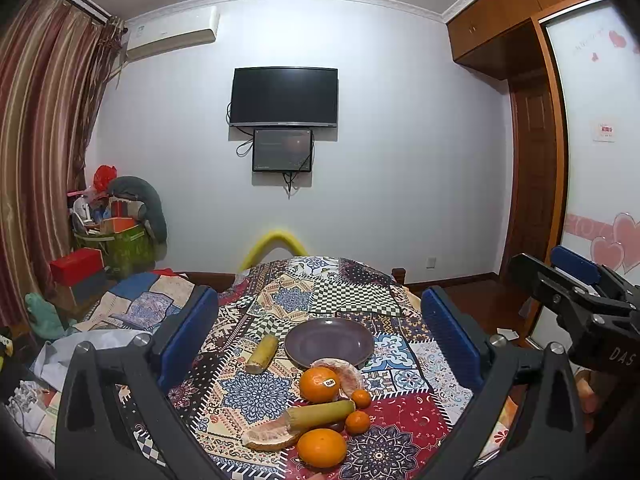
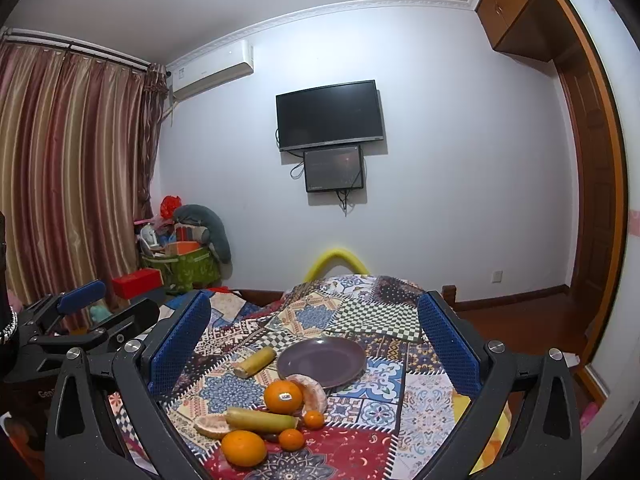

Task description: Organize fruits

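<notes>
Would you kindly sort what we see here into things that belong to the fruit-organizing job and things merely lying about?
Belongs to the job:
purple plate
stickered orange
near orange
two small tangerines
pomelo segments
yellow-green stalk pieces

Lying about:
red box
green bin of clutter
wall television

Left tool [image 1: 320, 336]: black angular frame, blue ribbed pads, silver screws.
Right tool [image 2: 314, 340]: matching black frame, blue dimpled pads; white "DAS" lettering.

Home bedroom, wall-mounted television [image 1: 284, 96], air conditioner [image 1: 172, 38], striped curtains [image 1: 44, 128], wooden wardrobe [image 1: 516, 20], patchwork-covered tabletop [image 1: 248, 396]
</notes>
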A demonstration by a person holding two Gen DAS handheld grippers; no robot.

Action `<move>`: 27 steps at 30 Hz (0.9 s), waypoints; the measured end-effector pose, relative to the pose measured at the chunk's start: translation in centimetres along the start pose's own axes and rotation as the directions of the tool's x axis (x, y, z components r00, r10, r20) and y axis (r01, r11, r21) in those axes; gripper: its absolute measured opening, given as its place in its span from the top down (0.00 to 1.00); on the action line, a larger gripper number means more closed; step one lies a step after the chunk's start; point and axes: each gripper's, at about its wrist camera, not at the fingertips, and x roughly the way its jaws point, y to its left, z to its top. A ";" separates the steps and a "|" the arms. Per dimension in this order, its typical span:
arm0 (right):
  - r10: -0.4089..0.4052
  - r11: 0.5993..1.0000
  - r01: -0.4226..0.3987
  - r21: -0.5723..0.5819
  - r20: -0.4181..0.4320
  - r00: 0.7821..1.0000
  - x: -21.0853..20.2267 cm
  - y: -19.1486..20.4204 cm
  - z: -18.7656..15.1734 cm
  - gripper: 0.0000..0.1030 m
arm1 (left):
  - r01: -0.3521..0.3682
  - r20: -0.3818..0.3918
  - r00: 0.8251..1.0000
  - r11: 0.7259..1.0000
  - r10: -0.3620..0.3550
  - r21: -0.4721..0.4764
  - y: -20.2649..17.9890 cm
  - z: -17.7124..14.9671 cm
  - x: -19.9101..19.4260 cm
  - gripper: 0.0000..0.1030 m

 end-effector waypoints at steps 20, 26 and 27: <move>0.001 1.000 -0.001 0.011 -0.009 1.000 -0.1 0.0 0.0 0.00 | 0.004 -0.010 1.000 1.000 -0.004 -0.002 0.1 -0.1 0.2 0.00; 0.004 1.000 -0.004 0.016 -0.012 1.000 0.0 -0.2 -0.1 0.00 | 0.005 -0.013 1.000 1.000 -0.005 -0.005 0.1 0.0 0.2 0.00; 0.004 1.000 -0.004 0.017 -0.013 1.000 0.0 -0.2 -0.1 0.00 | 0.004 -0.014 1.000 1.000 -0.004 -0.004 0.1 0.0 0.2 0.00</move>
